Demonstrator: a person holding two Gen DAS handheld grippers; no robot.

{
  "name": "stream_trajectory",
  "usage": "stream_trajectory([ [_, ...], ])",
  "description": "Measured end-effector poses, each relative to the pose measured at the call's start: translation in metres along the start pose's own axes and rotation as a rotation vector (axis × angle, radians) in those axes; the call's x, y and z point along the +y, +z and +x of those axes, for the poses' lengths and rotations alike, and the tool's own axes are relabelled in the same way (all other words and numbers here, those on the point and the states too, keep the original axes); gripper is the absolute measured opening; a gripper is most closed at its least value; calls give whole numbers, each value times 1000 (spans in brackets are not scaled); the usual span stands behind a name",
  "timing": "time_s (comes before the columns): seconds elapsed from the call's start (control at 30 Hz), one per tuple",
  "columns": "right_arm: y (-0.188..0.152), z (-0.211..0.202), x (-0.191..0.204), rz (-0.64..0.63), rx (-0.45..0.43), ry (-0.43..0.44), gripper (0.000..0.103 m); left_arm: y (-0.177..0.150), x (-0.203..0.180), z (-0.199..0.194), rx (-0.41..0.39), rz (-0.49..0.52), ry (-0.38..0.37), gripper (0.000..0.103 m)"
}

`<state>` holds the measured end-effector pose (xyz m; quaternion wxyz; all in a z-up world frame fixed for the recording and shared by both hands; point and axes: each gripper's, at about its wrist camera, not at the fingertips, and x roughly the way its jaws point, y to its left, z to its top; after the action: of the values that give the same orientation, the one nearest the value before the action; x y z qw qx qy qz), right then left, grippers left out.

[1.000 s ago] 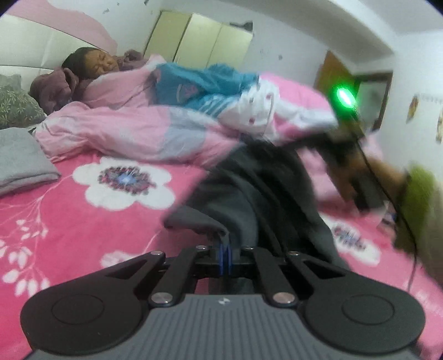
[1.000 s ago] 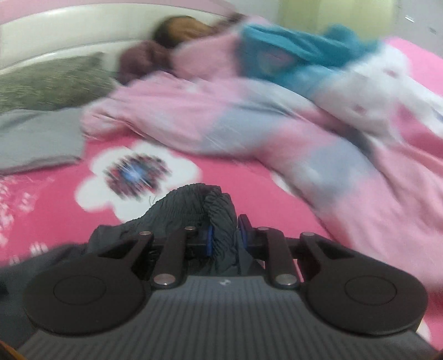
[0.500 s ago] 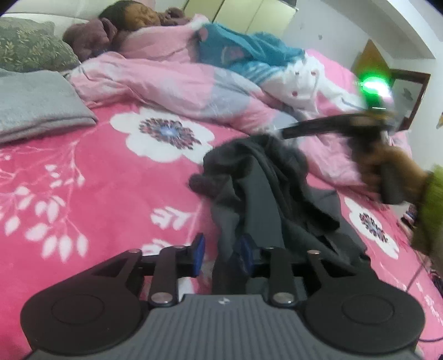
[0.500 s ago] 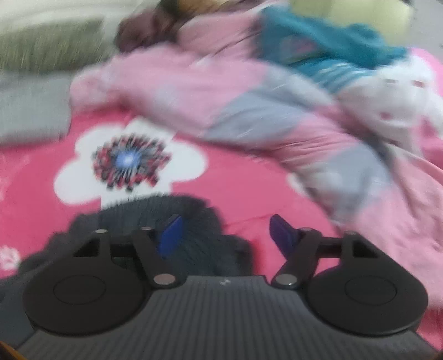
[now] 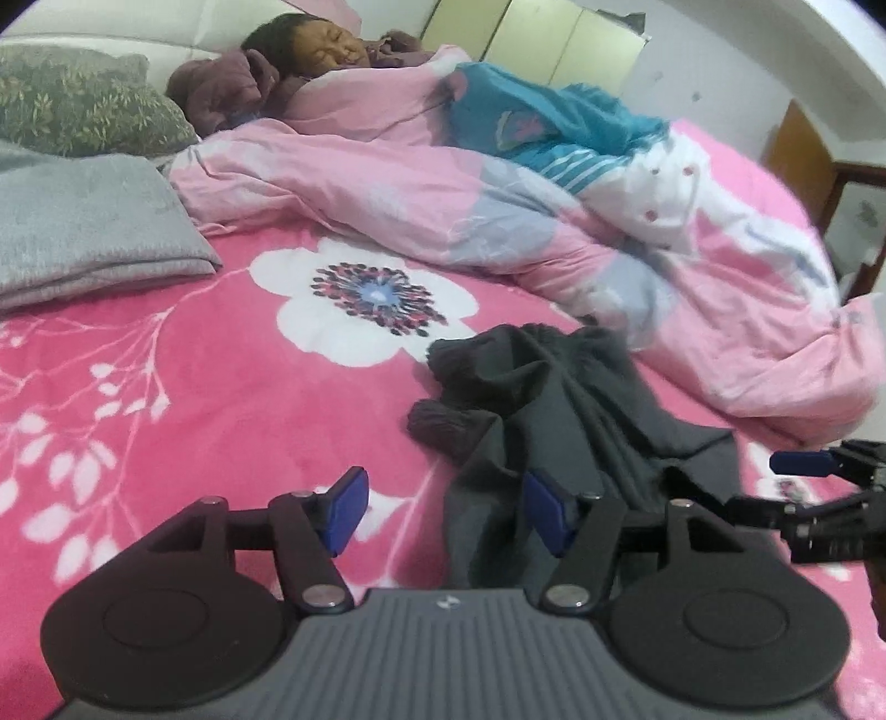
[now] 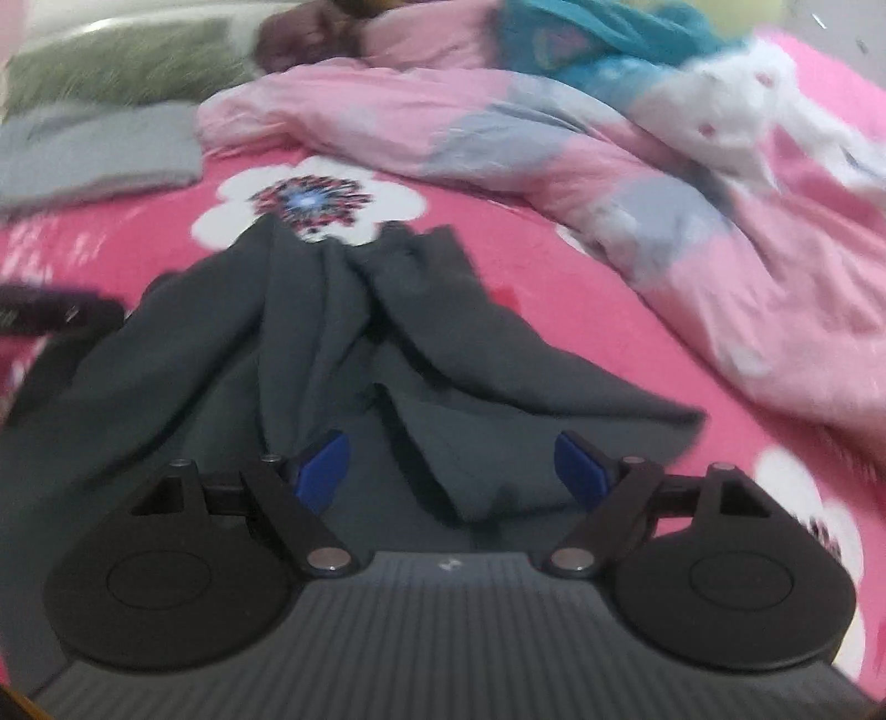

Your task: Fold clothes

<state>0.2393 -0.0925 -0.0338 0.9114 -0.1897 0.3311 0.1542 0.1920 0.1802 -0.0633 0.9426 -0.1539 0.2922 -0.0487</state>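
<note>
A dark grey garment (image 5: 559,399) lies crumpled on the pink flowered bedspread (image 5: 166,387), with its bunched waistband end toward the white flower. My left gripper (image 5: 446,509) hovers low over its near edge. Its jaws are opening, with a fold of cloth lying loose between the blue pads (image 5: 346,507), which do not press on it. In the right wrist view the same garment (image 6: 332,332) spreads out in long folds. My right gripper (image 6: 451,471) is above its near part, and its jaws are opening wide with nothing gripped. Its fingers (image 5: 803,462) show at the right edge of the left wrist view.
A person (image 5: 310,50) lies at the head of the bed under a rumpled pink quilt (image 5: 498,210) that reaches close to the garment's far side. A teal garment (image 5: 554,127) lies on the quilt. A folded grey blanket (image 5: 94,221) and a patterned pillow (image 5: 72,105) sit at the left.
Both grippers were shut on the lifted garment and have let it go. It now lies on the bed. The right gripper has dropped down and come back over the garment's near part.
</note>
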Motion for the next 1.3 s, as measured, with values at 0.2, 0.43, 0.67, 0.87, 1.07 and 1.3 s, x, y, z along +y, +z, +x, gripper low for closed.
stream_trajectory([
  [0.2, -11, 49, -28, 148, 104, 66, 2, -4, -6, 9, 13, 26, 58, 60],
  [0.43, -14, -10, -134, 490, -146, -14, 1, 0, -1, 11, 19, -13, 69, 58],
  [0.67, -49, -21, -260, 883, -224, -222, 1, 4, 4, 9, -35, -48, 94, 57],
  [0.87, -112, 14, -295, 1191, -57, -239, 14, 5, 5, 13, -33, -33, 112, 57],
  [1.07, -154, -53, -276, 1322, -119, -99, 25, 6, 8, 6, -56, -37, 110, 57],
  [1.3, -171, -194, -211, 1222, -136, 112, 58, 8, 15, 2, -46, -64, 89, 57],
])
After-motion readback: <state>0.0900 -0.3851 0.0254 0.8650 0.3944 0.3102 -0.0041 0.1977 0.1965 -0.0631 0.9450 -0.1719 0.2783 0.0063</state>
